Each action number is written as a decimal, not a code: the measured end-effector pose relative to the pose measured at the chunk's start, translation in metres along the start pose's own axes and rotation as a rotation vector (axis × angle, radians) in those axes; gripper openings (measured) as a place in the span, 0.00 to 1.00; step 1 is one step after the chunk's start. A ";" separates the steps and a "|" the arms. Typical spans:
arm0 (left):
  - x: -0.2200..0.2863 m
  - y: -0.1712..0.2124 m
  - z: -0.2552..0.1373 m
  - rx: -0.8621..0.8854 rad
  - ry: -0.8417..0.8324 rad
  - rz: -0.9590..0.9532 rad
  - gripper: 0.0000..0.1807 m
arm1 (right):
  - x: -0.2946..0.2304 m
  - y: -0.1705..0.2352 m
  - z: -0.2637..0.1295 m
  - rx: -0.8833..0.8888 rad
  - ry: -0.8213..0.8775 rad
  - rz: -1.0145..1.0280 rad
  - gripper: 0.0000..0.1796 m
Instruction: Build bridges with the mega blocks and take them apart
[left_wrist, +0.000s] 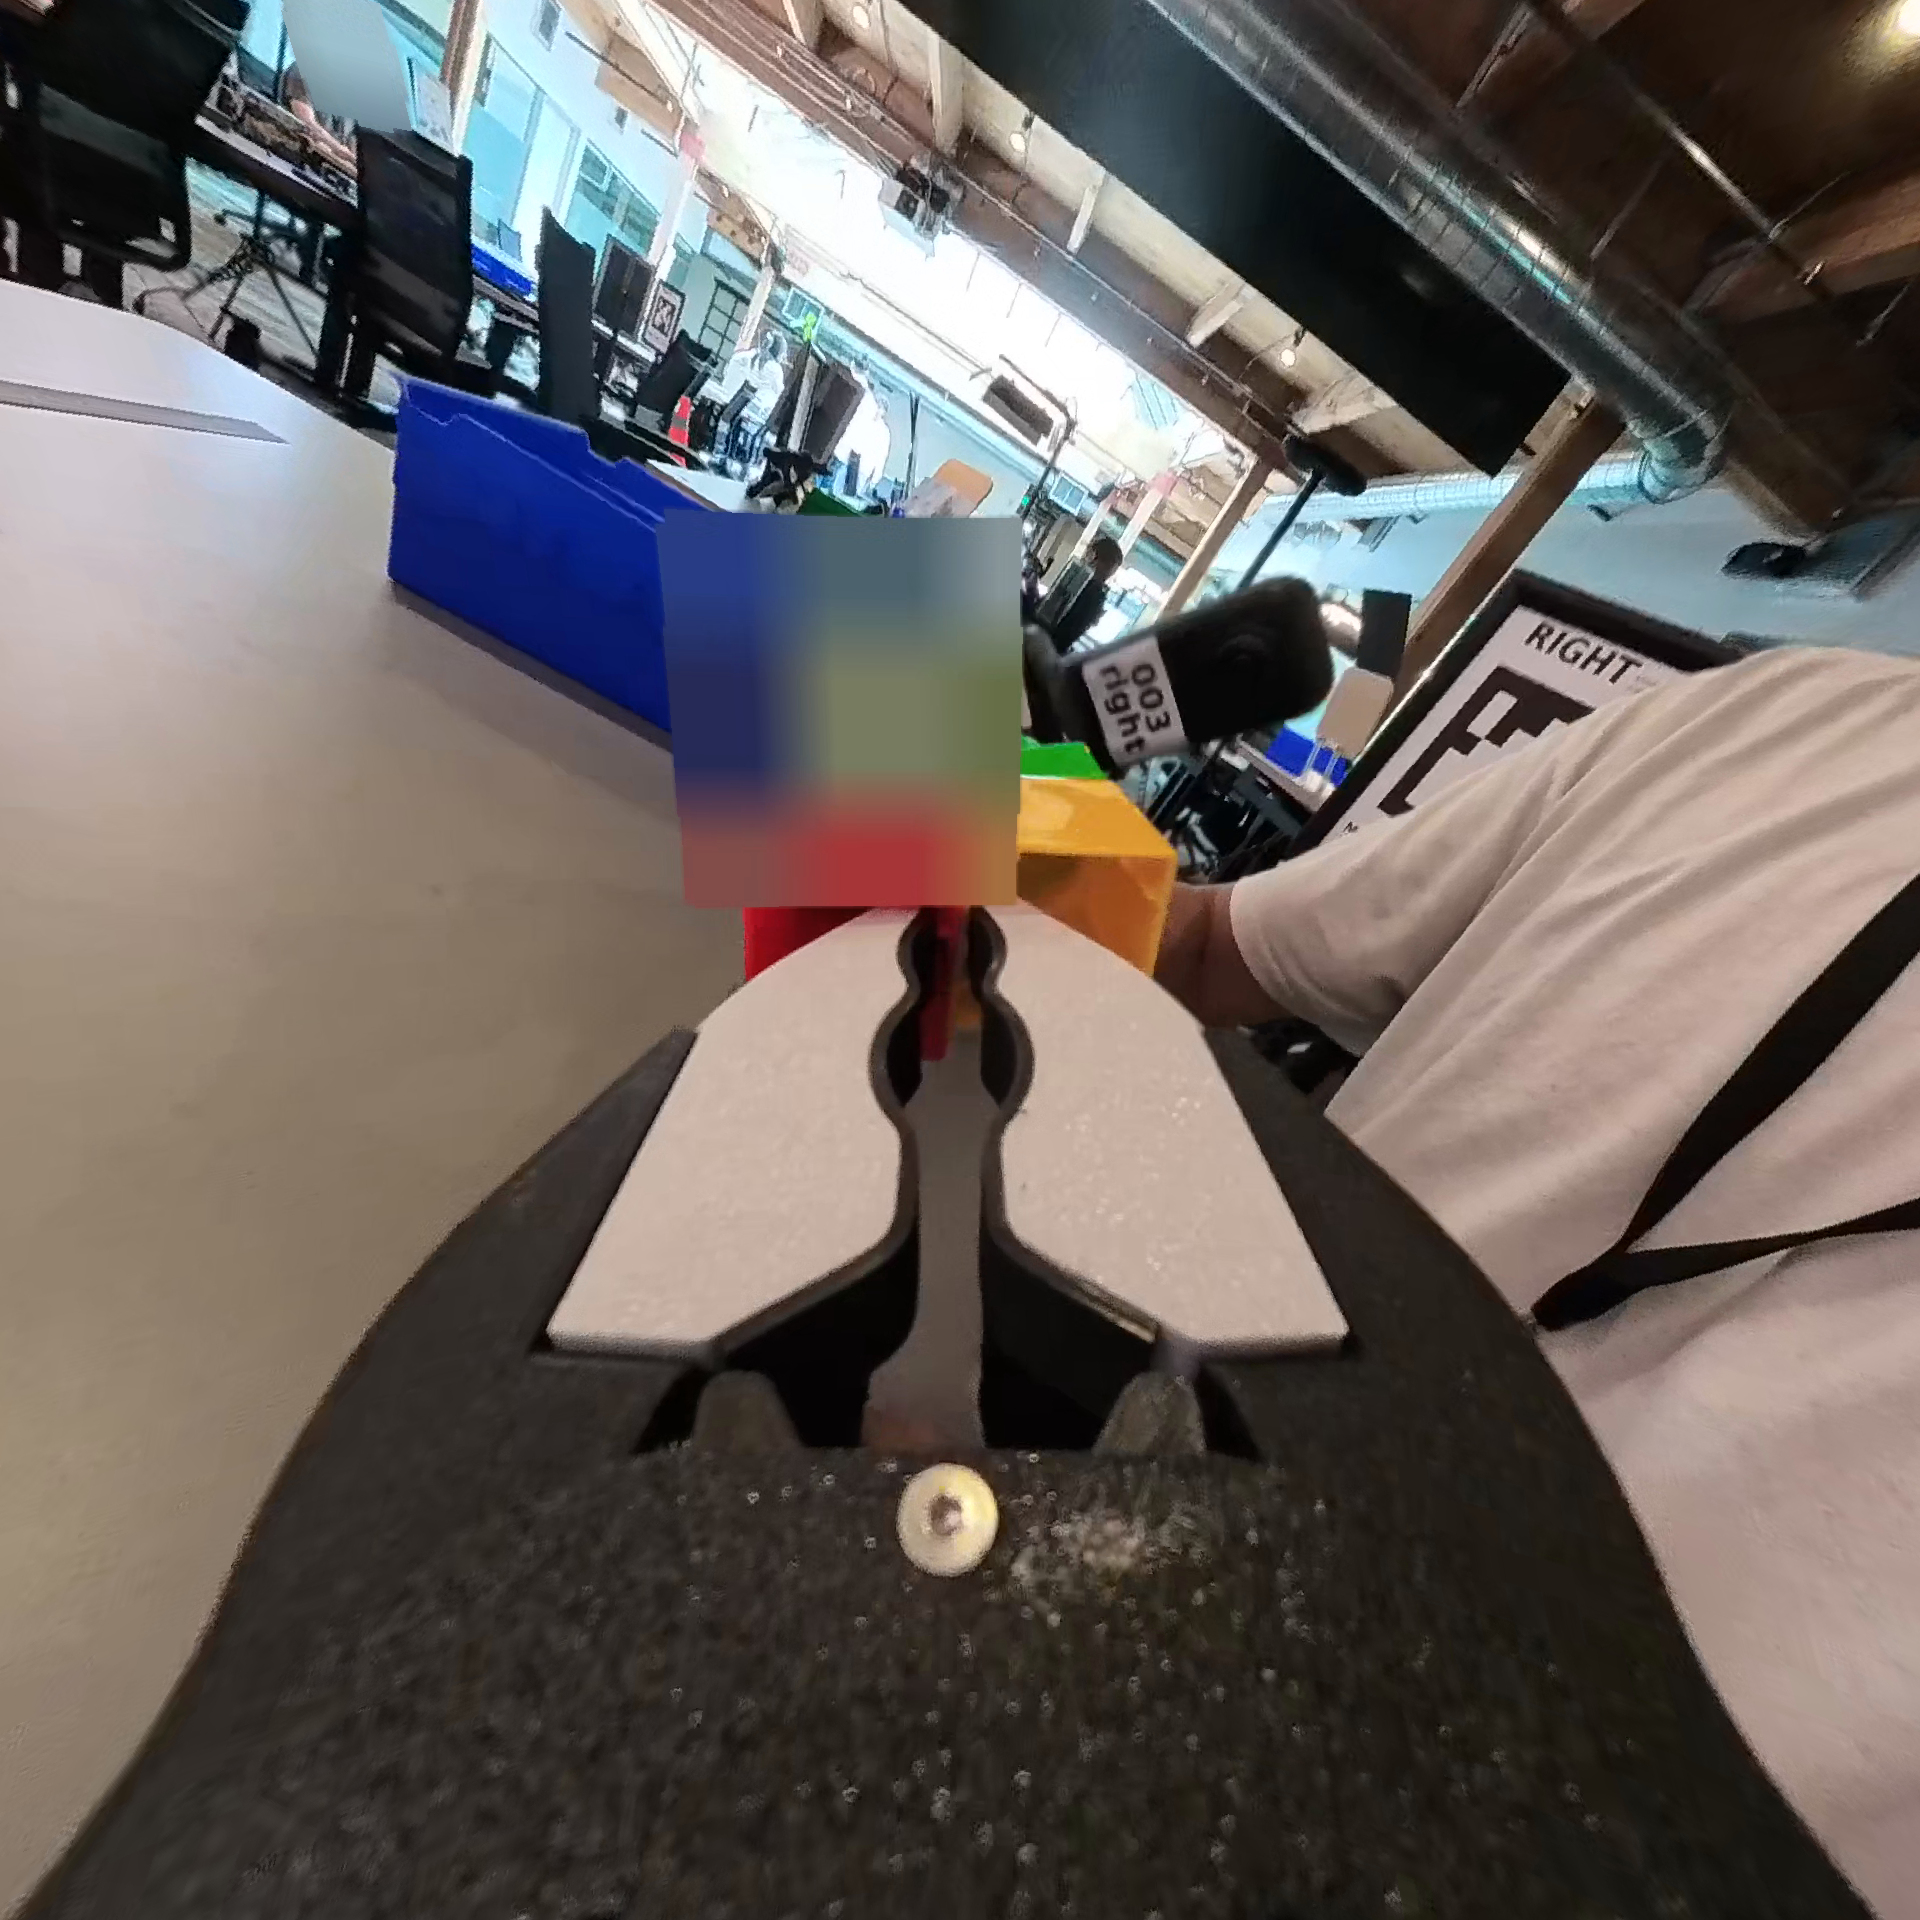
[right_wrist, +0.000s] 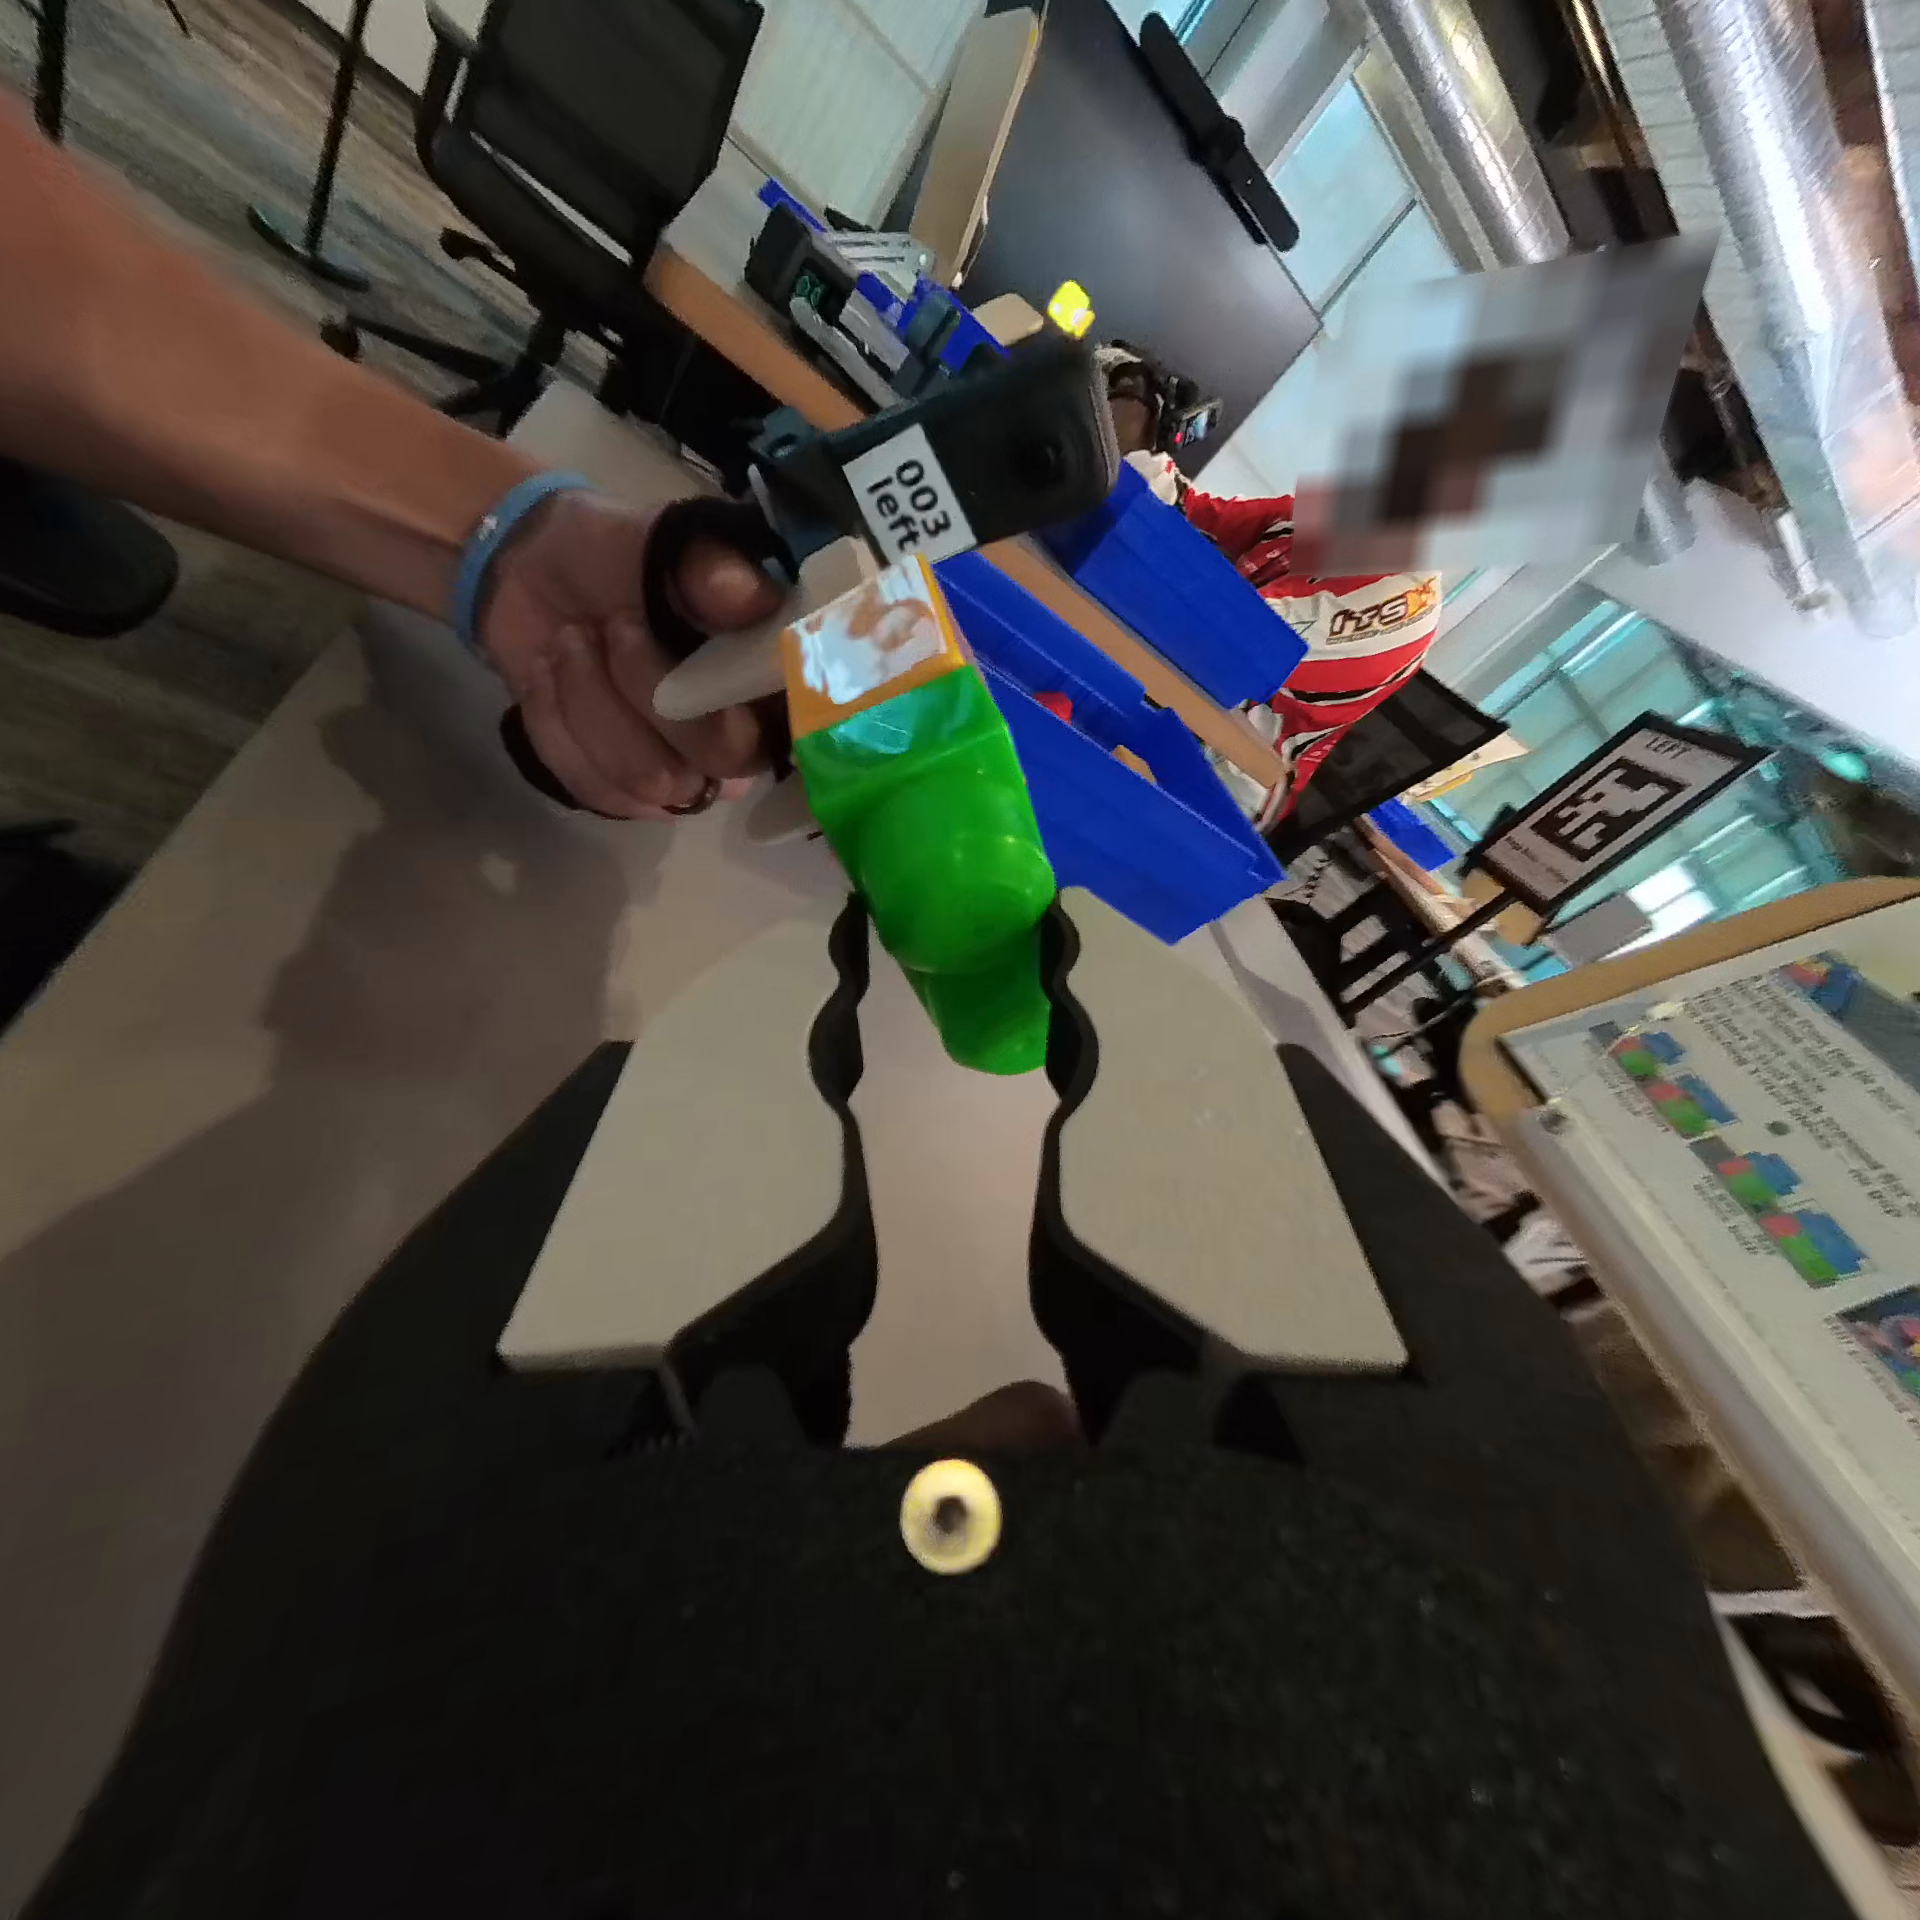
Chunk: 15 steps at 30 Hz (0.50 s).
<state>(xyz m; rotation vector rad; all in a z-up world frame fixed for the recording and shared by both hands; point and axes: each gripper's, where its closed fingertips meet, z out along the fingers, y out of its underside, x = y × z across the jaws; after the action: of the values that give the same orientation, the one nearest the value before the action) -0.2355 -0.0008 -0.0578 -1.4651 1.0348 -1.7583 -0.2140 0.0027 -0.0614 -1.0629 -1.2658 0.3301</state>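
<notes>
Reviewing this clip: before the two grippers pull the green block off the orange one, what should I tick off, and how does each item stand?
1. Right gripper closed on green block: ok, fingers clamp its stud end.
2. Left gripper holding something: ok, closed on a red block.
3. Green block seated against orange block: ok, they touch.
4. Red block joined to the orange block: cannot tell, a blur patch covers it.
5. Stack clear of the table: ok, held in the air.
6. Blue bin within reach: cannot tell.
</notes>
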 end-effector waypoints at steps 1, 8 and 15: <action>0.001 -0.002 0.000 -0.012 -0.011 0.018 0.03 | 0.002 -0.001 -0.001 0.014 -0.018 0.060 0.18; -0.007 -0.006 -0.014 -0.109 -0.199 0.239 0.11 | 0.005 0.006 -0.006 0.025 -0.142 0.398 0.18; -0.008 0.000 -0.014 -0.224 -0.344 0.470 0.21 | 0.014 0.011 -0.008 0.083 -0.206 0.630 0.18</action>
<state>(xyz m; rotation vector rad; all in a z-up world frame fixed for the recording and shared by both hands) -0.2480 0.0086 -0.0623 -1.4418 1.2879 -1.0487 -0.1986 0.0142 -0.0608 -1.3662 -1.0566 0.9821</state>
